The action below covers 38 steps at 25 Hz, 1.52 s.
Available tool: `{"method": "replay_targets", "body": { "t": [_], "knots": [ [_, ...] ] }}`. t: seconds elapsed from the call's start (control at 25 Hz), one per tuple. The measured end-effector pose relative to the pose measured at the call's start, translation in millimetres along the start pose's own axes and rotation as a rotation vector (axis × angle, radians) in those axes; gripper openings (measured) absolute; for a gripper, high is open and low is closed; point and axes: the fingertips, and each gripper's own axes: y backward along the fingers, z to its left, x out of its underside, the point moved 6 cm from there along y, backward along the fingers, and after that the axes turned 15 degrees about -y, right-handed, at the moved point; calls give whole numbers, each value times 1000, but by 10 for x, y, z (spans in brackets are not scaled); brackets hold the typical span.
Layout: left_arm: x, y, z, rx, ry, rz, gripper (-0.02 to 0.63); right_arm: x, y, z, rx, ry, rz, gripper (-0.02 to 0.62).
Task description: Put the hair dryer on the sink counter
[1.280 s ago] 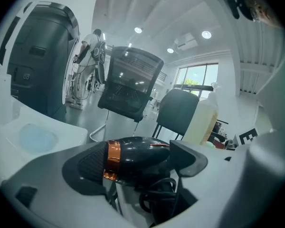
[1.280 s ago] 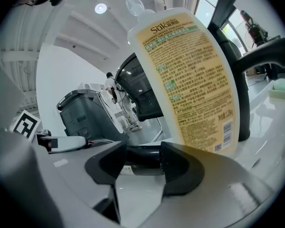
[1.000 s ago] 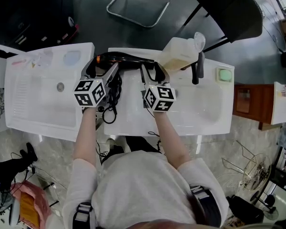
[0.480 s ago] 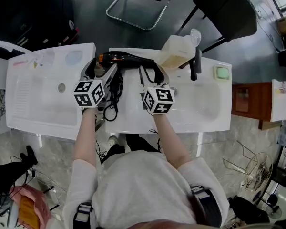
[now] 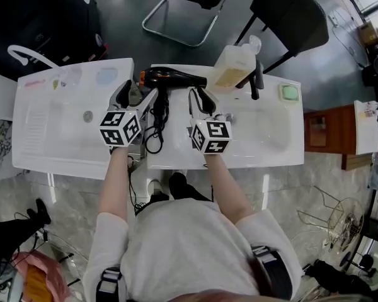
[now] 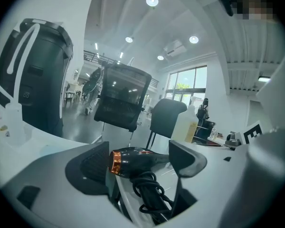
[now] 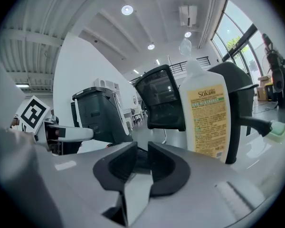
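The black hair dryer [image 5: 173,78] with an orange ring lies on its side at the back of the white sink counter [image 5: 176,151], its black cord [image 5: 156,123] coiled in front of it. My left gripper [image 5: 136,94] stands open just short of the dryer's orange end, touching nothing. In the left gripper view the dryer [image 6: 135,160] and cord [image 6: 149,196] lie beyond the wide jaws of the left gripper [image 6: 137,167]. My right gripper [image 5: 200,99] is near the dryer's other end. The right gripper [image 7: 143,164] has just been closing; only a narrow gap is left, with nothing in it.
A large soap bottle [image 5: 232,68] and a black faucet [image 5: 257,80] stand at the counter's back right, by the basin [image 5: 264,134]. A green soap [image 5: 290,93] lies at far right. A second white sink [image 5: 57,128] is at left. Chairs stand behind.
Both grippers have drawn back from the hair dryer toward the counter's near side. The right gripper's jaws have narrowed. The dryer stays on the counter.
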Motion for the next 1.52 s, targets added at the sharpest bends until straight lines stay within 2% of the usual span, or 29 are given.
{"method": "replay_targets", "body": {
  "t": [0.08, 0.12, 0.2, 0.24, 0.44, 0.92, 1.52],
  "knots": [
    [-44, 105, -49, 12, -27, -6, 385, -9, 76, 84, 9, 26, -6, 33],
    [-68, 164, -70, 10, -49, -8, 345, -12, 117, 129, 12, 37, -8, 17],
    [-111, 289, -101, -13, -106, -9, 187, -18, 200, 221, 10, 52, -11, 11],
    [-128, 349, -117, -21, -133, -9, 133, -22, 243, 268, 7, 57, -13, 11],
    [-242, 639, -190, -20, -172, -49, 44, -72, 469, 505, -5, 78, -36, 11],
    [-536, 1475, -337, -8, -218, -168, 12, -195, 1133, 1128, -38, 114, -98, 11],
    [-719, 2417, -416, -16, -212, -297, 12, -353, 1931, 1765, -22, 197, -208, 11]
  ]
}}
